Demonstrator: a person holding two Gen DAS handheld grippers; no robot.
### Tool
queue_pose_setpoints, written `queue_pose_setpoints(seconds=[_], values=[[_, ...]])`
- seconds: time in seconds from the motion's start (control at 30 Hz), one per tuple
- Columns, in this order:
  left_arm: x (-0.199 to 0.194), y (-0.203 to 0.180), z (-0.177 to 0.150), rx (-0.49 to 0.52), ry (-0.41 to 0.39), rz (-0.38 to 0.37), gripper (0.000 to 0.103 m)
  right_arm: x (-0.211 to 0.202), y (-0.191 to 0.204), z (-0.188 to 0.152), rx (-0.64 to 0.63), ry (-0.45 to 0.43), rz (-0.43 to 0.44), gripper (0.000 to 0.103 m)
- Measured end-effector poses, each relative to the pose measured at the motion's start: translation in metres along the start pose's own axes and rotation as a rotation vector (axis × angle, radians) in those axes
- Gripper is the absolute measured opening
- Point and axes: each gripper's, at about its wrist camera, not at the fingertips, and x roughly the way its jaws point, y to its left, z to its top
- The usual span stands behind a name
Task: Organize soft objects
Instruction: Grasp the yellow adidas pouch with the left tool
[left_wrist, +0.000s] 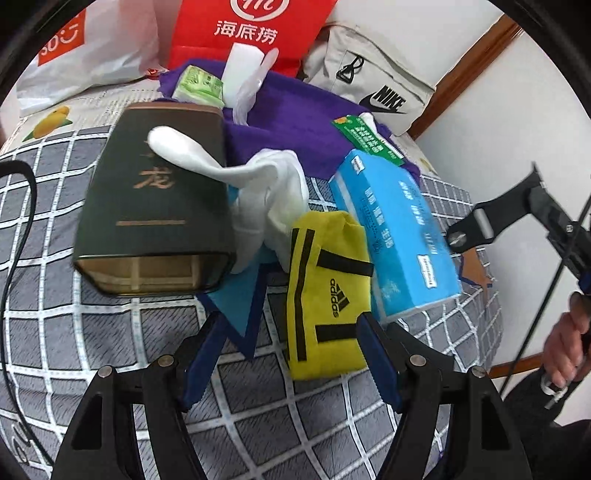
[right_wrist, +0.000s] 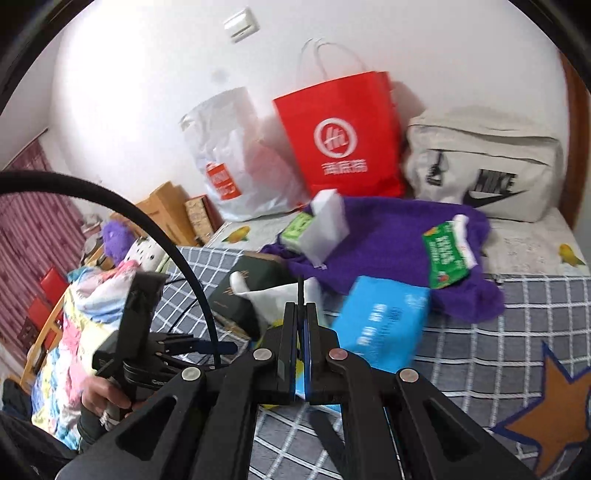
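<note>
Your left gripper (left_wrist: 288, 339) is spread wide, its right finger touching the yellow pouch (left_wrist: 328, 295) at lower centre of the left view. Centre the pouch between both fingers before closing. Your right gripper (right_wrist: 300, 332) is pressed closed on nothing. Mind the dark box (left_wrist: 159, 199) left and blue tissue pack (left_wrist: 395, 236) right; open bedspread (left_wrist: 110, 350) lies below.

The left gripper (left_wrist: 288, 328) hangs with its blue-padded jaws spread wide above a grey checked bedsheet (left_wrist: 92, 332). Between them lies a yellow fabric pouch (left_wrist: 327, 291) with black stripes, its lower edge just beside the right-hand pad. A white sock (left_wrist: 266, 192) drapes from a dark green rectangular box (left_wrist: 155, 199) (gold lettering on its face). A light blue tissue pack (left_wrist: 395, 236) leans against the pouch.
</note>
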Motion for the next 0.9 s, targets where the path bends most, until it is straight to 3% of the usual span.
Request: queue_pose_setpoints(seconds=[0.13, 0.27, 0.33, 0.4, 0.5, 0.6, 0.9], values=[[0.009, -0.003, 0.003, 0.002, -0.007, -0.015, 0.068, -0.008, -0.013, -0.001, 0.026, -0.017, -0.009, 0.003], [0.013, -0.007, 0.006, 0.006, -0.009, -0.023, 0.054, -0.008, -0.021, -0.002, 0.043, -0.018, -0.019, 0.003], [0.015, -0.009, 0.005, 0.018, -0.008, -0.033, 0.043, -0.007, -0.024, -0.003, 0.044, -0.013, -0.021, 0.003], [0.017, -0.011, 0.004, 0.023, 0.004, -0.038, 0.027, -0.006, -0.024, -0.004, 0.045, -0.01, -0.022, 0.003], [0.013, -0.012, 0.001, 0.032, -0.007, -0.043, 0.02, -0.004, -0.026, -0.005, 0.051, -0.006, -0.019, 0.003], [0.004, -0.018, 0.001, 0.055, -0.03, -0.073, 0.02, -0.003, -0.027, -0.006, 0.055, -0.001, -0.02, 0.003], [0.025, -0.03, 0.015, 0.065, 0.014, 0.01, 0.024, 0.003, -0.03, -0.006, 0.062, 0.015, -0.011, 0.003]])
